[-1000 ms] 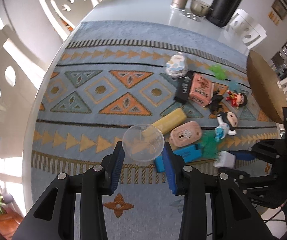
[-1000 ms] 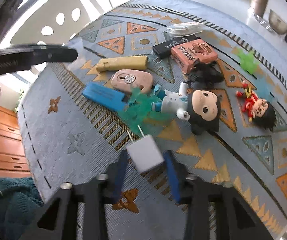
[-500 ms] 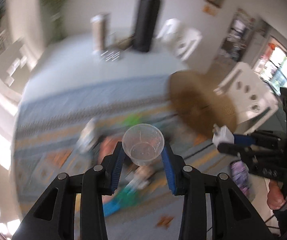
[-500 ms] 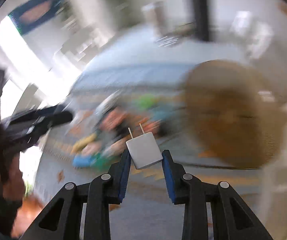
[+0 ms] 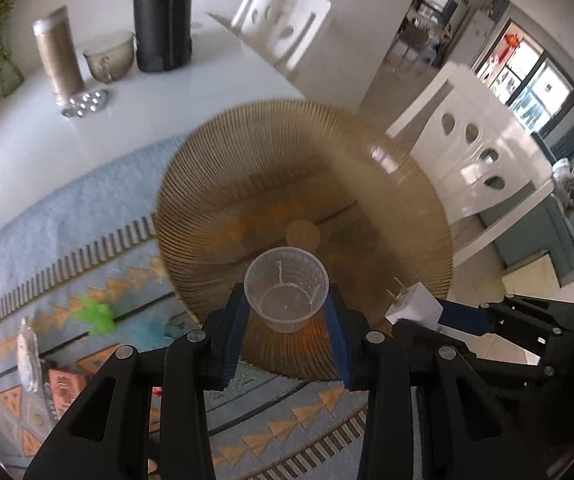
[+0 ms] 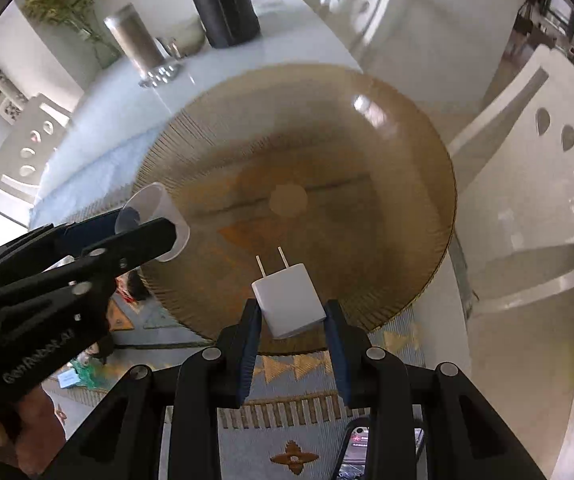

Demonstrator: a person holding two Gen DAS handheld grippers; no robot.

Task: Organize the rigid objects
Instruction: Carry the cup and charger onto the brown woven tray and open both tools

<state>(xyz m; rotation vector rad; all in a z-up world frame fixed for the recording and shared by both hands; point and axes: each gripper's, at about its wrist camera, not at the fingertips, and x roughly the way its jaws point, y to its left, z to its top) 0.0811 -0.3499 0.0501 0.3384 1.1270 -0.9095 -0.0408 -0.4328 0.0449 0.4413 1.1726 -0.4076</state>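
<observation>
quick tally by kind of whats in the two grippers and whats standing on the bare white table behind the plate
Clear measuring cup, in the left gripper: 1
White plug charger, in the right gripper: 1
Tall black cylinder: 1
Gold cylinder: 1
Small bowl: 1
Total: 5

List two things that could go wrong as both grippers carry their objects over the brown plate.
The right gripper pinches the white charger only by its lower end; it could twist out. The clear cup in the left gripper is light, so it may tip or roll on the ribbed brown plate when released.
</observation>
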